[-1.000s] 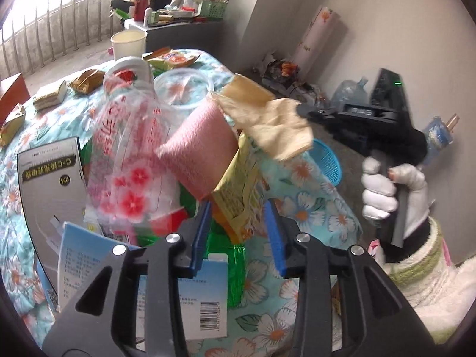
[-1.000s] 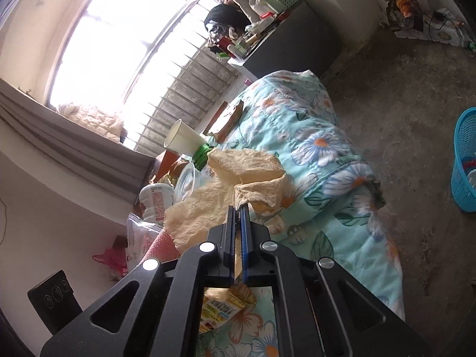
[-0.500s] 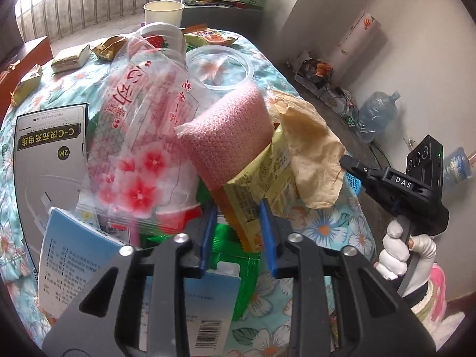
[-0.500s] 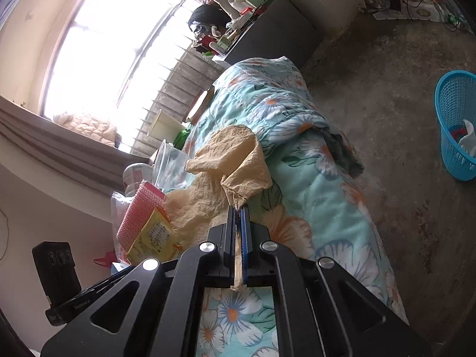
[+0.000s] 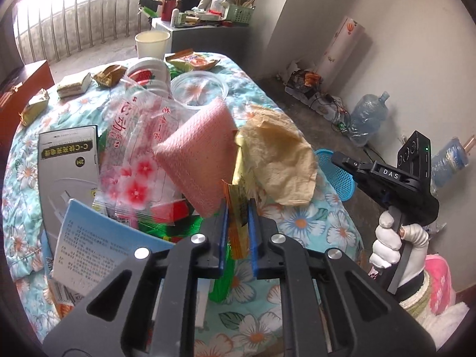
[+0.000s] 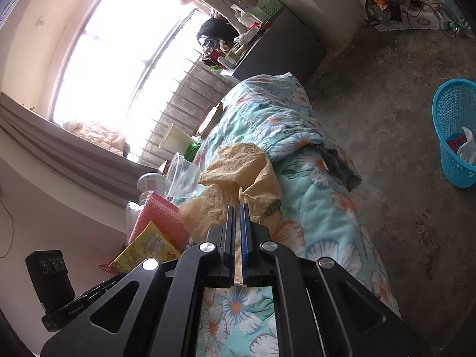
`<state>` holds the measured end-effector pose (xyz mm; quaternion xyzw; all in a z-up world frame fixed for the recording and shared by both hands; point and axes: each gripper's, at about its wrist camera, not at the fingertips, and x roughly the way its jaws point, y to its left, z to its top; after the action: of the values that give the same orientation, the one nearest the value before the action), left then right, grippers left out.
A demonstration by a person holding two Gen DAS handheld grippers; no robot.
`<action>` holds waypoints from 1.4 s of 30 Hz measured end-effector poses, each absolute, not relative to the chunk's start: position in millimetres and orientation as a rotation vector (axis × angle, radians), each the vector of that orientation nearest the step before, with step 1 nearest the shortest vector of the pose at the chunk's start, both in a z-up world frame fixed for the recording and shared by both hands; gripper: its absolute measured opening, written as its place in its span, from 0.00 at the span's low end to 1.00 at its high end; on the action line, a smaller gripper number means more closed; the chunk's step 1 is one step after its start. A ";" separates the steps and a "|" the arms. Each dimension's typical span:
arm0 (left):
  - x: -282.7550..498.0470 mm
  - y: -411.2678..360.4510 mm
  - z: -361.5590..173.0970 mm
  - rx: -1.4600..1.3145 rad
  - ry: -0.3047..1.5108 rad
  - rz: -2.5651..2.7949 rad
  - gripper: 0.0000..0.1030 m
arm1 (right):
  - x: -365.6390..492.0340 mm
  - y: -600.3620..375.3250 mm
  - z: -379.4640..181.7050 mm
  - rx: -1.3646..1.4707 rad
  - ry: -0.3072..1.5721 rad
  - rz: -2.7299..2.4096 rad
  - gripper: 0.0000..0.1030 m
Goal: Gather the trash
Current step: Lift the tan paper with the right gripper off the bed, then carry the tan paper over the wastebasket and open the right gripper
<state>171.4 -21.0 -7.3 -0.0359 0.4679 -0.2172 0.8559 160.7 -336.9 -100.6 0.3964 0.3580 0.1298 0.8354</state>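
Left gripper: fingers clenched on a yellow-orange snack wrapper, with a pink mesh sponge cloth riding up against the wrapper; I can't tell if the cloth is pinched too.

Right gripper: fingers clamped tight on the edge of a crumpled tan paper, held up just above the flowered tabletop.

Step in hand: both hands are loaded, so by my reckoning this is the carry stage, trash lifted and not yet dropped.

Where the trash goes: a blue mesh basket stands on the concrete floor, well apart from the tabletop, with a few scraps already inside.

Left behind: a clear flower-printed bag, a grey cable box, a blue leaflet, a clear plastic cup, a paper cup and several small snack packets.

Next move: likely swing the right gripper over the basket mouth and let go only once the paper hangs inside the rim; it is light and could drift past.
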 end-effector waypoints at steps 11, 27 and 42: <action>138.5 -21.9 30.3 -0.059 0.863 -0.490 0.06 | 156.0 -329.6 -70.6 0.633 0.758 0.270 0.19; 157.9 -40.4 55.1 -0.051 0.762 -0.535 0.05 | 199.3 -288.9 -87.6 0.207 0.837 0.197 0.03; 251.8 -267.1 31.9 0.196 0.954 -0.897 0.05 | 134.4 -504.7 -65.4 0.463 0.681 -0.169 0.03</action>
<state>251.8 -267.1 31.9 0.0910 0.4428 -0.4165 0.7888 134.4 -504.7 -65.4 0.2250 0.3308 -0.0820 0.9128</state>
